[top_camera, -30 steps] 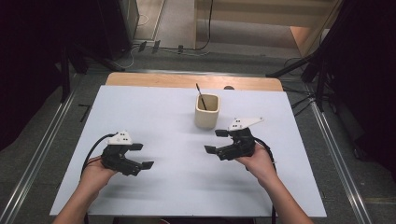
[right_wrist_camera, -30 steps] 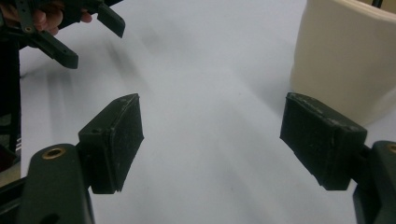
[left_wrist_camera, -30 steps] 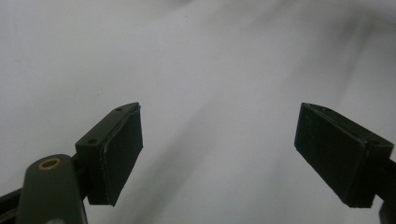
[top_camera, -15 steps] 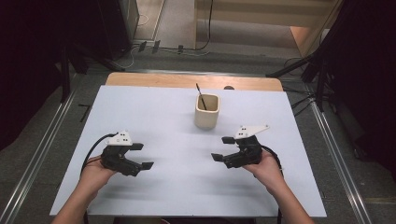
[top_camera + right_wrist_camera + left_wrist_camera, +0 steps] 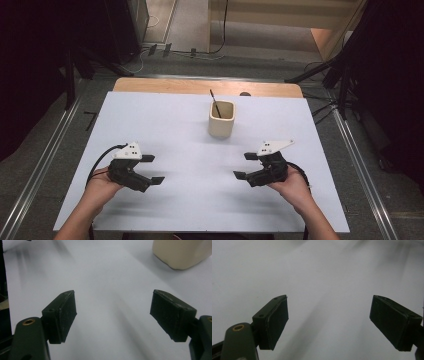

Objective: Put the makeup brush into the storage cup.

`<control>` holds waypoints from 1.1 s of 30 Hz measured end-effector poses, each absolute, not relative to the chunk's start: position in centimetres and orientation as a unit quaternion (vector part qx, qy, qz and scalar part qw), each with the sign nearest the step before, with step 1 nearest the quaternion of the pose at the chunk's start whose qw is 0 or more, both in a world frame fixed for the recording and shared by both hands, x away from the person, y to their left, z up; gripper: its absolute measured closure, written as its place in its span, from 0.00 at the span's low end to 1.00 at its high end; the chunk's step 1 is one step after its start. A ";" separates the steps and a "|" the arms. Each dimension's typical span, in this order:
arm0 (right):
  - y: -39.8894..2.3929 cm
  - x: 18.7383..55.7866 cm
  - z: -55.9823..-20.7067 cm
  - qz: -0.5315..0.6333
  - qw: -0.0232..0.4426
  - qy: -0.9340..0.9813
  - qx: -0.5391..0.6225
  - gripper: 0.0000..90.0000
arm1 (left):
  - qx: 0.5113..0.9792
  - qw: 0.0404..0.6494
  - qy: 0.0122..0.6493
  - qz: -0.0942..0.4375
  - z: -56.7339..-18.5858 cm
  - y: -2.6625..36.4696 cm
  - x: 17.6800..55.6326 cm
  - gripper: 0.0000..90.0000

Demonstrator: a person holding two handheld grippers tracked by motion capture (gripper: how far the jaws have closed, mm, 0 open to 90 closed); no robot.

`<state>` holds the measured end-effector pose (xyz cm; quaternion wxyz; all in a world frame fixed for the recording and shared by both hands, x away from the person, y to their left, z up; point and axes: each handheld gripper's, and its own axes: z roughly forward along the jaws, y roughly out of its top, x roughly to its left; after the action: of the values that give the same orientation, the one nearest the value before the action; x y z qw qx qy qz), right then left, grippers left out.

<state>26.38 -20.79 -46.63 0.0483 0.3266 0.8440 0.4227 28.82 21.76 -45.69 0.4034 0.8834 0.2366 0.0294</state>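
Both grippers rest low over the white desk (image 5: pixel 165 115), left gripper (image 5: pixel 154 169) and right gripper (image 5: pixel 245 165) with jaws apart and empty. The cup (image 5: pixel 221 119) stands beyond them, a stick (image 5: pixel 214 100) leaning inside. A careless reach could tip it.

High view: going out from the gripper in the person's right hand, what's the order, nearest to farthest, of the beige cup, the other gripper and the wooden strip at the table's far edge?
From the right gripper:
1. Beige cup, up and slightly left, mid-table, a dark stick in it.
2. Left gripper, across the white sheet, near side.
3. Wooden strip, along the far edge.
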 end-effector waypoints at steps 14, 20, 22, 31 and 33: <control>-22.3 25.1 -47.4 0.410 0.046 0.850 0.327 0.25 | 0.884 0.406 0.227 0.030 -45.4 21.8 28.3 0.17; -22.7 24.7 -47.6 0.403 0.045 0.852 0.331 0.25 | 0.885 0.406 0.226 0.029 -45.5 21.8 28.2 0.17; -22.9 24.6 -47.7 0.401 0.046 0.854 0.329 0.25 | 0.885 0.406 0.227 0.027 -45.6 21.8 28.1 0.17; -23.8 24.4 -48.0 0.394 0.050 0.854 0.335 0.25 | 0.885 0.406 0.227 0.028 -45.8 21.8 28.0 0.17; -23.9 24.4 -48.1 0.395 0.049 0.854 0.335 0.25 | 0.885 0.405 0.227 0.028 -45.8 21.8 28.0 0.17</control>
<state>24.38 -23.90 -48.05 0.0491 0.3354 0.8539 0.3950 27.96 21.76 -45.82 0.4050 0.8852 0.2273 0.0279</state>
